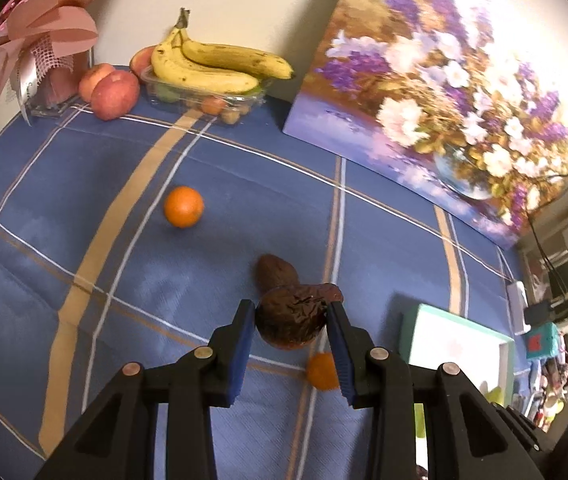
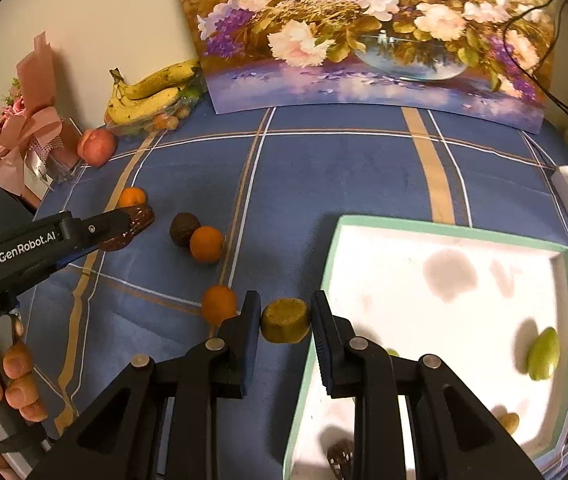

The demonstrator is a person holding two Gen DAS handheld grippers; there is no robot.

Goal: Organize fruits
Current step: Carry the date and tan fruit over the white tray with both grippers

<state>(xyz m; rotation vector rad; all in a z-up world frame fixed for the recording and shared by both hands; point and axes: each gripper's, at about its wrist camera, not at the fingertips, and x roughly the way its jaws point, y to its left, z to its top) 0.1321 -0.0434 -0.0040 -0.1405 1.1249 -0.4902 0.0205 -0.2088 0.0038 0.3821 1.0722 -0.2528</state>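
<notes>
My left gripper (image 1: pixel 289 316) is shut on a dark brown wrinkled fruit (image 1: pixel 289 326), held above the blue checked cloth. In the right wrist view it shows side-on at the left (image 2: pixel 136 220), with the fruit (image 2: pixel 124 238) between its pads. My right gripper (image 2: pixel 285 316) is shut on a small yellow-green fruit (image 2: pixel 285 320), just left of the white tray's green rim (image 2: pixel 443 227). On the cloth lie a second brown fruit (image 2: pixel 183 229) and three oranges (image 2: pixel 206 244) (image 2: pixel 218 304) (image 2: pixel 132 197). A green fruit (image 2: pixel 543 354) lies in the tray.
A flower painting (image 2: pixel 363 32) leans on the back wall. Bananas (image 1: pixel 212 64) lie on a clear box, with peach-coloured fruits (image 1: pixel 114 94) and a pink bouquet (image 1: pixel 40 40) at the back left. A hand (image 2: pixel 16 376) grips the left gripper's handle. Cables run at the right.
</notes>
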